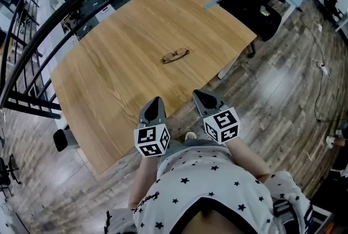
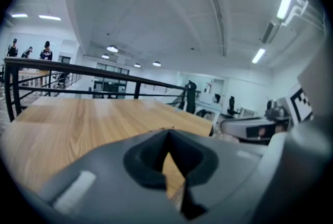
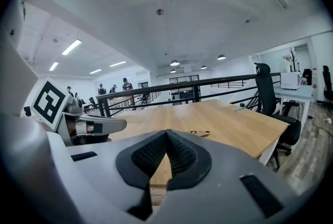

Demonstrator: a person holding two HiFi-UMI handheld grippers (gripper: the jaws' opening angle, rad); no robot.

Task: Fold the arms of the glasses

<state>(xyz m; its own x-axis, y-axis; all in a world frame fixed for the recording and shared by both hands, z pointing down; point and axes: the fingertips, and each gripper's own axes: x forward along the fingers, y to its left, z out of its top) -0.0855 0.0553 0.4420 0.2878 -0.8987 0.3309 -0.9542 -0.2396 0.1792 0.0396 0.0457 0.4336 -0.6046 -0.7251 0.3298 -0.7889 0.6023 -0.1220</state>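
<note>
Two grippers: left gripper (image 1: 155,101) and right gripper (image 1: 200,94); I read both sets of jaws pressed together, empty.
Glasses (image 1: 175,56): mid wooden table (image 1: 109,80), well apart from both (arms' fold unclear).

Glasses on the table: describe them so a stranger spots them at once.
Find the big wooden table beside the black railing. Near its middle lie thin dark-framed glasses, the only thing there; a small blue item sits at the far edge.
</note>
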